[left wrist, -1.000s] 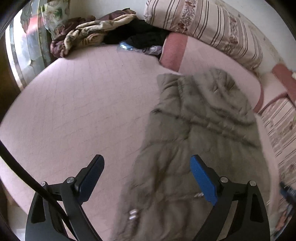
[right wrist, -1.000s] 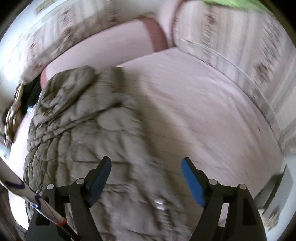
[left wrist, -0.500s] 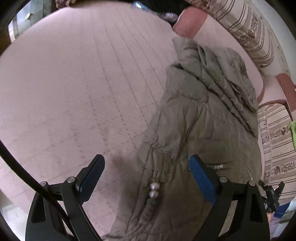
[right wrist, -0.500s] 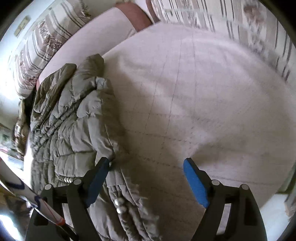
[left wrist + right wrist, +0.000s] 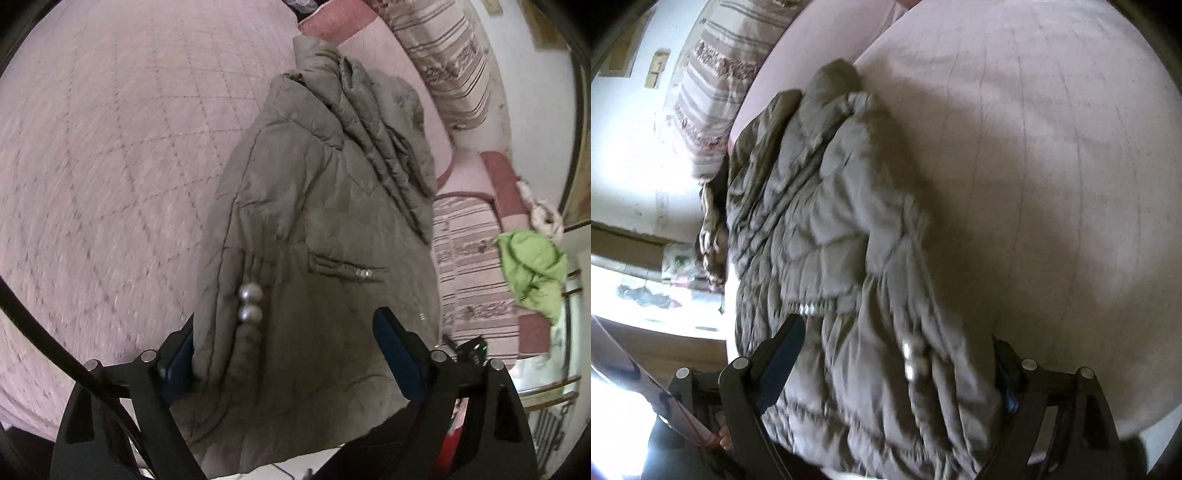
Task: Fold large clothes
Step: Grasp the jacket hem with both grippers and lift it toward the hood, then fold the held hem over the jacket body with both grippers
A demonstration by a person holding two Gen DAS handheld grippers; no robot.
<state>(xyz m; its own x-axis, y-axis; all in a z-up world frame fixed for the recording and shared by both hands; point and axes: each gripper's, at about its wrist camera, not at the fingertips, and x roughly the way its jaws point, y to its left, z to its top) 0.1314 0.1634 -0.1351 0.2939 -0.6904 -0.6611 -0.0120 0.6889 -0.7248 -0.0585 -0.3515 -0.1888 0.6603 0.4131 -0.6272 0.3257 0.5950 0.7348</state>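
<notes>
An olive-grey quilted jacket (image 5: 314,184) lies lengthwise on the pink quilted bed cover (image 5: 110,147), its hem toward me. Two silver snaps (image 5: 250,303) sit on its left edge. My left gripper (image 5: 284,325) straddles the hem's left part. Its jaws are closing and still stand wide, with the left finger tucked behind the jacket's edge. In the right wrist view the same jacket (image 5: 820,221) fills the lower middle. My right gripper (image 5: 897,332) straddles the hem's right part with jaws opening, its right finger hidden by the fabric. No pads visibly press the cloth.
Striped pillows (image 5: 450,66) line the far side of the bed, and a striped cushion (image 5: 469,266) lies right of the jacket. A green cloth (image 5: 532,266) sits at the far right. Crumpled clothes (image 5: 711,229) lie beyond the jacket's collar. Bare cover (image 5: 1052,147) spreads to the right.
Both grippers have sunk and tipped down toward the jacket's near hem. The hem, earlier ahead of the fingers, now lies between the jaws of each gripper.
</notes>
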